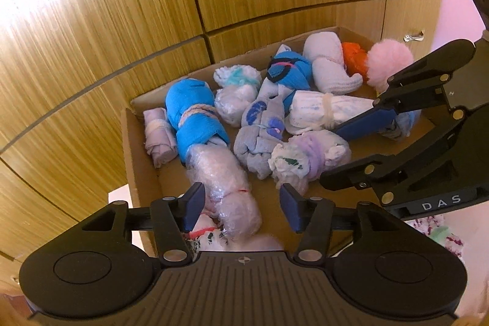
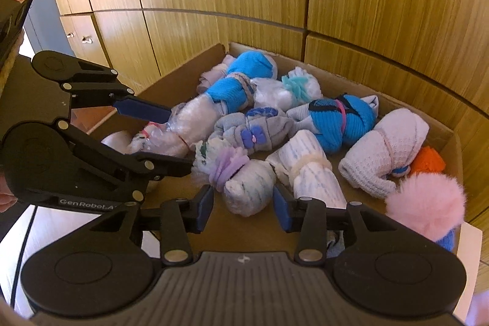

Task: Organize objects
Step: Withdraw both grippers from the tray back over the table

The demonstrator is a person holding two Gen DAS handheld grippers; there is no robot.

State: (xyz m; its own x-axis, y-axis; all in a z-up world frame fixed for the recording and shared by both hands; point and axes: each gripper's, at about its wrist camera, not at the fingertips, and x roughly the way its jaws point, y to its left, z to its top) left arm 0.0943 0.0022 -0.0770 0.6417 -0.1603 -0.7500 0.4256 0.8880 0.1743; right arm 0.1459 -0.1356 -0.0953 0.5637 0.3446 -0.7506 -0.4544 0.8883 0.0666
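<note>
Left claw (image 1: 241,203) open astride bubble-wrapped bundle (image 1: 226,185) in box (image 1: 137,161).

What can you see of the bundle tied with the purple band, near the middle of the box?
The purple-banded bundle is a rolled white fabric with faint green print, cinched at its waist by a fuzzy lilac band. It lies on its side on the cardboard box floor, its printed end against the grey bundle. Nothing grips it.
</note>
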